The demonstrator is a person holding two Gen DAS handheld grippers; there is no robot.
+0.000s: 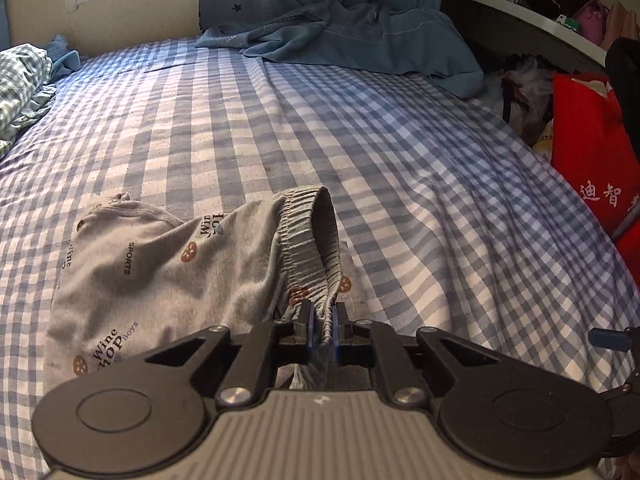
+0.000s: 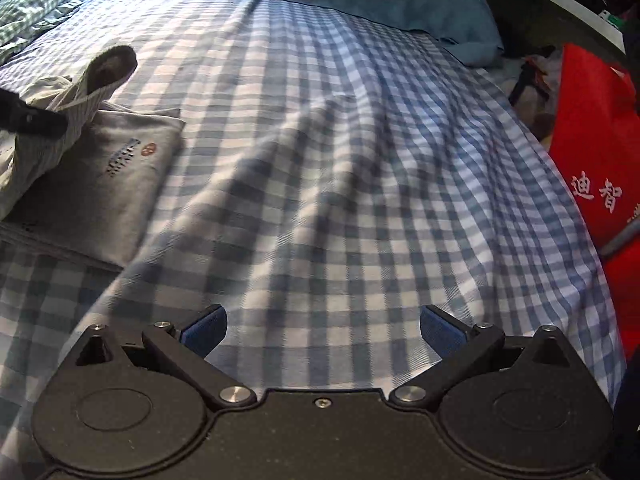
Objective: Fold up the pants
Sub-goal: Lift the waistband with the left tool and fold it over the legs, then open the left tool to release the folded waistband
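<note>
Pants, grey with printed words and small brown ball motifs, lie on the bed sheet, a blue-and-white check. From my left wrist view they sit in the near-left part of the bed, body spread flat to the left, ribbed elastic waistband raised in a loop on the right.

Left gripper: I see its jaws drawn together on the waistband, a bunch of ribbed fabric pinched between the blue pads. The band rises from the clamp and arches away from me. Some cloth hangs down behind the pads, toward the gripper body.

Right gripper: jaws wide apart, blue pads at either side with only checked sheet between them. It holds nothing. It sits well to the right of the pants. In this view the pants appear at far left, one flat folded panel on the sheet, and the lifted waistband loop above it with a dark piece of the left gripper against it.

Surroundings, noted for orientation:
- blue blanket crumpled at the far end of the bed
- green checked bedding at the far left edge
- red bag with white characters beside the bed on the right
- white shelf above it, with mixed items I cannot make out.
</note>
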